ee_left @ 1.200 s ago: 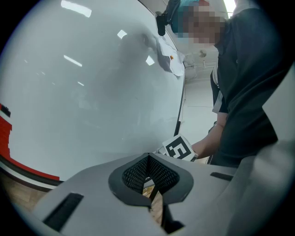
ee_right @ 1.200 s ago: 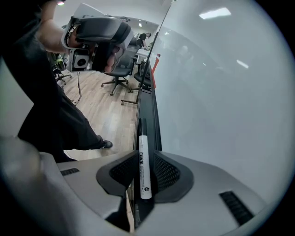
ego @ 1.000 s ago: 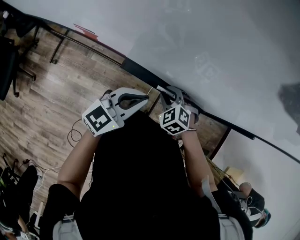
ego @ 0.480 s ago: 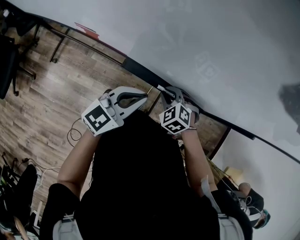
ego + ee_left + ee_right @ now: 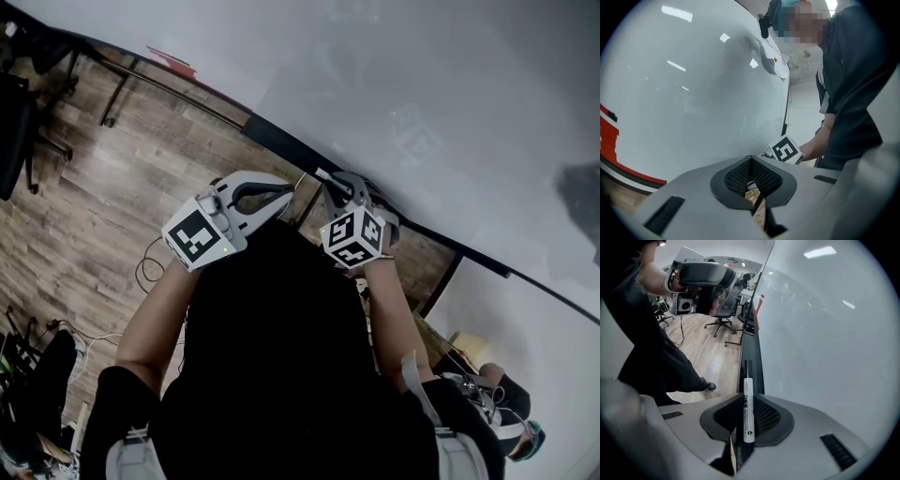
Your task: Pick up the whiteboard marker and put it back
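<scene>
A white whiteboard marker point(image 5: 748, 383) with a black cap is clamped between the jaws of my right gripper point(image 5: 746, 400), which is shut on it. It points forward along the black tray point(image 5: 752, 350) under the whiteboard point(image 5: 825, 333). In the head view the right gripper point(image 5: 334, 184) is at the tray point(image 5: 281, 142), close to the board point(image 5: 422, 112). My left gripper point(image 5: 288, 190) hovers just left of it, jaws shut with nothing between them point(image 5: 751, 161). The right gripper's marker cube point(image 5: 786, 150) shows beyond the left jaws.
Wooden floor point(image 5: 103, 197) lies below the board, with cables point(image 5: 150, 267) on it. Office chairs point(image 5: 723, 315) stand further back. The board's stand leg point(image 5: 120, 89) and a red strip point(image 5: 171, 61) are at the far left. My own body fills the lower middle of the head view.
Almost nothing: the left gripper has drifted slightly toward the board. The right gripper stays in place, still holding the marker.
</scene>
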### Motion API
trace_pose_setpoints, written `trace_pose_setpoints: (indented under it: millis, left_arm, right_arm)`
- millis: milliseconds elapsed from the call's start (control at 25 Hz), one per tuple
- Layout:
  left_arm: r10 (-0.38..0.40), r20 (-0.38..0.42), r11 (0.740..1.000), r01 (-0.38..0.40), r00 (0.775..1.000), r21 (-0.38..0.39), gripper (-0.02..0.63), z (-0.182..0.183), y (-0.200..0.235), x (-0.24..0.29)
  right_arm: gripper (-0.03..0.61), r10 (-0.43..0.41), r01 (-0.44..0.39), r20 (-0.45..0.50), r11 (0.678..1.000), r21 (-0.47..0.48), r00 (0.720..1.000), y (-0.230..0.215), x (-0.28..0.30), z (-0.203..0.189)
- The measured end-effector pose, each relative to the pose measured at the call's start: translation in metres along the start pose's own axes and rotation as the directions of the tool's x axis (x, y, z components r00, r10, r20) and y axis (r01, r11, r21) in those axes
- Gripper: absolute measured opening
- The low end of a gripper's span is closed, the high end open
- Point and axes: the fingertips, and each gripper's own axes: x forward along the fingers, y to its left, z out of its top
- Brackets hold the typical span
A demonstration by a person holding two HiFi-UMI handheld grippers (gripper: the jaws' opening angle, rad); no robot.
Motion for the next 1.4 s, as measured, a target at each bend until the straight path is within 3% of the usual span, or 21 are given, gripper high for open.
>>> trace_pose_setpoints:
  millis: [480,720,1080,1320,1400]
  left_arm:
    - [0.014,0.007,1.000,-0.014,1.000,0.002,0.012,0.004,-0.002,-0.003]
    - [0.045,0.010,0.999,-0.045,0.999,-0.001,0.012,0.006,0.005,-0.012]
    - [0.143,0.000,0.990,-0.143,0.990,0.018,0.012,0.018,0.043,-0.047]
    - [0.175,-0.021,0.984,-0.174,0.984,0.034,0.012,0.026,0.063,-0.062]
    - [0.174,-0.025,0.984,-0.172,0.985,0.041,0.012,0.029,0.068,-0.066]
  right_arm:
    - [0.069,-0.055,0.056,0.074,0.998,-0.012,0.996,-0.003,-0.030,0.014]
    - [0.069,-0.084,0.079,0.189,0.996,0.033,0.978,-0.007,-0.059,0.039]
    - [0.069,-0.123,0.071,0.380,0.987,0.147,0.917,-0.024,-0.097,0.081]
    - [0.069,-0.109,-0.015,0.510,0.972,0.233,0.853,-0.028,-0.108,0.108]
    - [0.069,-0.113,-0.032,0.572,0.971,0.238,0.812,-0.032,-0.114,0.122]
